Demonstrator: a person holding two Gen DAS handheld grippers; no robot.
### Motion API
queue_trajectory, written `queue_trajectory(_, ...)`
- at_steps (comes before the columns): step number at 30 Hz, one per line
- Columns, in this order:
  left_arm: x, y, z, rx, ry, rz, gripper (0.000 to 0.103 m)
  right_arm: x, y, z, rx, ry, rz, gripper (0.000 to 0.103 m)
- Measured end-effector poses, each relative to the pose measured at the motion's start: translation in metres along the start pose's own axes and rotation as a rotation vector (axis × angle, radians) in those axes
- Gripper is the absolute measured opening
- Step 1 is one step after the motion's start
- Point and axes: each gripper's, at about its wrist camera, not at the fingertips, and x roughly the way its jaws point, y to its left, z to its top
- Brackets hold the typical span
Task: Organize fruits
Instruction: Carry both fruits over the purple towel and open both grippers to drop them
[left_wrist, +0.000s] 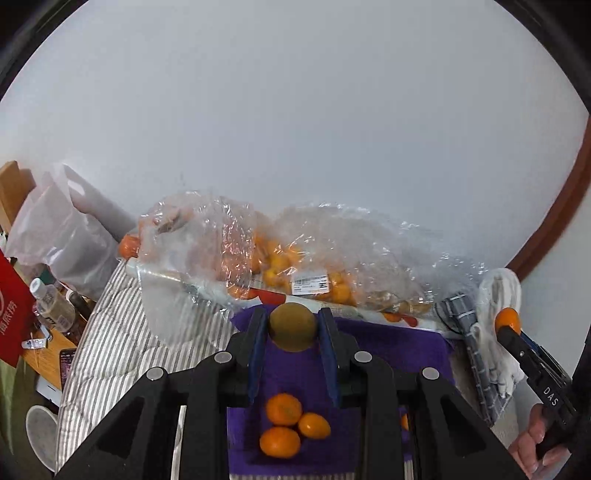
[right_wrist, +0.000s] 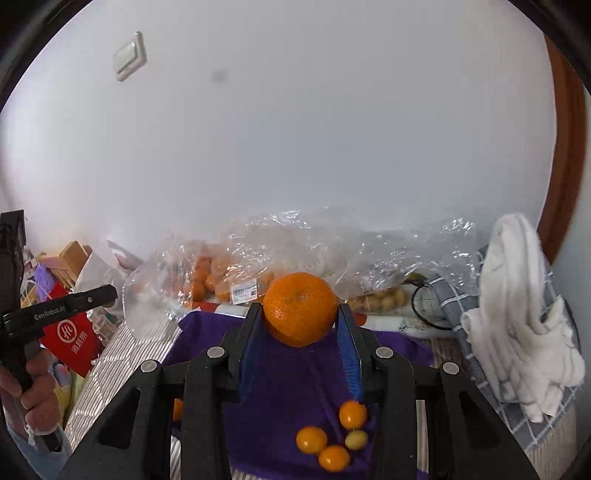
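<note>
A brown-green kiwi (left_wrist: 292, 326) is held between the blue pads of the left gripper (left_wrist: 291, 328), closed to about the fruit's width, above a purple cloth (left_wrist: 388, 350). Its long axis cannot be read with confidence; it appears roughly egg-shaped, with the broader face turned toward the camera. A mandarin (right_wrist: 300, 308) is clamped in the same manner by the right gripper (right_wrist: 301, 314), the jaws parted only as far as the fruit's girth; its dimpled stem end is turned toward the camera and slightly upward, so its short axis is judged to lie roughly along the fingers.

Both fruits are raised clear of the cloth, so the carrying step is judged to be in hand, with placement still to be done. Beneath the left gripper three mandarins on the cloth (left_wrist: 286, 430) are grouped, touching one another; beneath the right gripper four small kumquats (right_wrist: 334, 439) are clustered. The next move is thought to call for each fruit to be lowered beside its own kind, or to a fresh spot for the kiwi, and released gently so that nothing is set rolling.

Behind the cloth, clear plastic bags (left_wrist: 258, 251) with more orange fruit are seen, and a white towel (right_wrist: 517, 314) is heaped to the right.
</note>
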Motion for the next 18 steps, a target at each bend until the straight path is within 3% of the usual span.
queue_trajectory(10, 0.080, 0.018, -0.015, 0.030, 0.136, 0.040, 0.026, 0.061, -0.040, -0.015, 0.046, 0.129, -0.045, 0.039)
queue_trajectory(18, 0.112, 0.015, -0.026, 0.052, 0.215, 0.040, 0.026, 0.099, -0.066, -0.036, 0.039, 0.248, -0.095, 0.039)
